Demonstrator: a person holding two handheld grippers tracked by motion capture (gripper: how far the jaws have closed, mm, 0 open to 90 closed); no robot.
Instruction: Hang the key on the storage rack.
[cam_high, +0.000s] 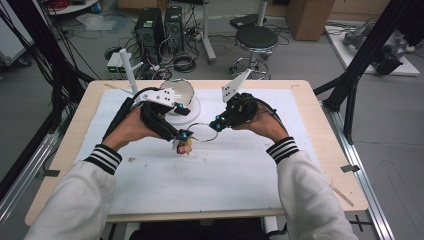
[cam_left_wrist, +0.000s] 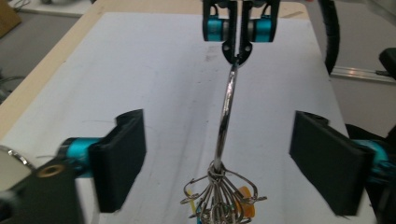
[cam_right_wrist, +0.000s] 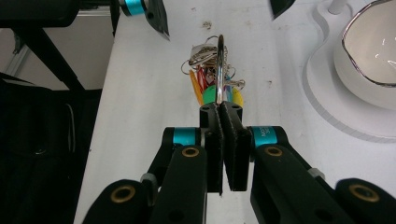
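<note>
A large metal ring (cam_high: 202, 132) carries a bunch of keys and coloured tags (cam_high: 184, 147) that rests on the white mat (cam_high: 210, 175). My right gripper (cam_high: 216, 124) is shut on the ring's right side; the right gripper view shows its jaws (cam_right_wrist: 223, 112) pinched on the ring (cam_right_wrist: 219, 60), with the keys (cam_right_wrist: 205, 88) beyond. My left gripper (cam_high: 184, 135) hovers open over the bunch. In the left gripper view its open gripper (cam_left_wrist: 219, 158) straddles the ring (cam_left_wrist: 227, 107), the keys (cam_left_wrist: 224, 198) lie low between the pads, and the right gripper (cam_left_wrist: 238, 49) grips the far end.
A shiny round mirror (cam_high: 180, 91) on a white base (cam_right_wrist: 327, 93) stands behind the left gripper, with a white post (cam_high: 128, 67) to its left. The mat covers a wooden table (cam_high: 325, 145). A stool (cam_high: 256, 37) and computer towers (cam_high: 150, 30) stand on the floor beyond.
</note>
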